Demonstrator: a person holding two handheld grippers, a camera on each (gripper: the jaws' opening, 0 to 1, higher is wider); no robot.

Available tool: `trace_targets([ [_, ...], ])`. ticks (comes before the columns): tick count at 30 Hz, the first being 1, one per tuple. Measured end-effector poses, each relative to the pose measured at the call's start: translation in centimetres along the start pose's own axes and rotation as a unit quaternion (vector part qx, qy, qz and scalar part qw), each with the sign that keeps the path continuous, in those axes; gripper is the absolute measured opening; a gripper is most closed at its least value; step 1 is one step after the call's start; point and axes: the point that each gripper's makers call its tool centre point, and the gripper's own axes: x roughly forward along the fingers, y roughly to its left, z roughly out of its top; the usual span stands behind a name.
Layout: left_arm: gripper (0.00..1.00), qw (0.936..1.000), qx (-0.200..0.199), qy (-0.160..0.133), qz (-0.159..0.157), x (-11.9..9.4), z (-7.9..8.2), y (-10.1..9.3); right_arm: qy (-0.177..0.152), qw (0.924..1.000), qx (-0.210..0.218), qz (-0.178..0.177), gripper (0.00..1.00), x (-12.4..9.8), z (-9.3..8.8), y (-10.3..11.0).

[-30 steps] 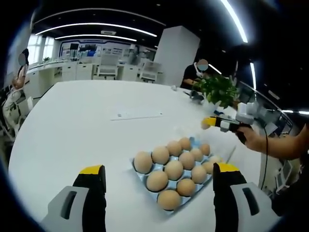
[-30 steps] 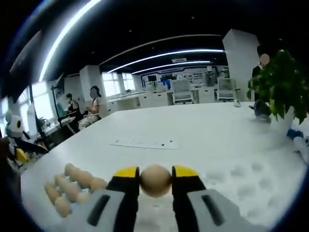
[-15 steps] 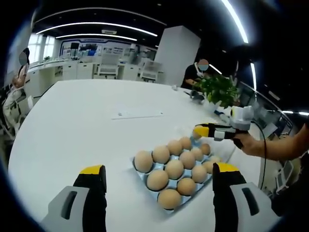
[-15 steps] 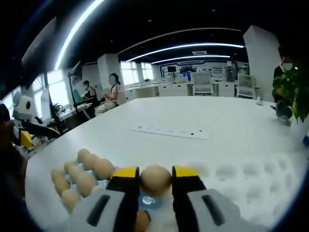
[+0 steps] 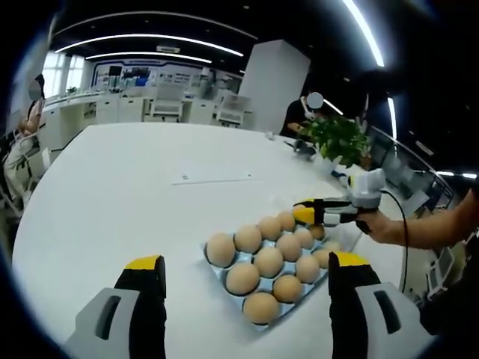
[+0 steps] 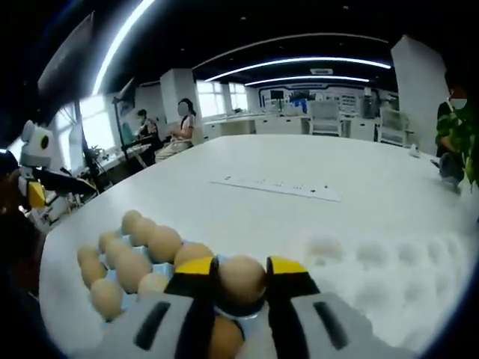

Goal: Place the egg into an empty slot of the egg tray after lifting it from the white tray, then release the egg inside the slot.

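A blue egg tray (image 5: pixel 212 268) holding several brown eggs lies on the white table, between and just beyond my left gripper's (image 5: pixel 246 261) open, empty jaws. My right gripper (image 5: pixel 304 215) reaches in from the right, low over the tray's far corner. In the right gripper view, my right gripper (image 6: pixel 241 267) is shut on a brown egg (image 6: pixel 241 279) just above the near end of the egg tray (image 6: pixel 166 256), whose eggs spread to the left. The white tray (image 6: pixel 374 254) with shallow dimples lies to the right.
A hand (image 5: pixel 383 226) holds the right gripper. A long paper strip (image 5: pixel 212 178) (image 6: pixel 277 187) lies mid-table. A potted plant (image 5: pixel 340 138) and a seated person (image 5: pixel 303 116) are at the far right edge. More people (image 6: pixel 183 123) sit beyond the table.
My right gripper has carried the egg leftward from over the white tray to low over the egg tray's corner. The left gripper has stayed still.
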Motion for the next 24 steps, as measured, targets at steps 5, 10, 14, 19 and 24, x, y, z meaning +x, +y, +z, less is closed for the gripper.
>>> trace_targets([
  [5,0.9,1.0,0.001,0.003,-0.001,0.13,-0.12,0.0,0.007,0.9999,-0.013,0.002,0.26,-0.02,-0.39,0.07],
  [10,0.89,1.0,0.001,0.003,-0.003,0.21,-0.11,-0.22,0.004,0.9997,-0.023,0.004,0.27,-0.05,-0.38,0.19],
  [14,0.89,1.0,0.002,0.003,-0.004,0.19,-0.06,-0.29,-0.004,0.9995,-0.029,0.007,0.27,-0.13,-0.4,0.33],
  [19,0.89,1.0,0.001,0.001,-0.006,0.2,0.05,-0.43,-0.011,0.9993,-0.033,0.01,0.27,-0.13,-0.42,0.38],
  [24,0.89,0.9999,0.004,0.001,-0.009,0.22,0.06,-0.76,-0.027,0.9993,-0.018,0.02,0.28,-0.23,-0.33,0.3],
])
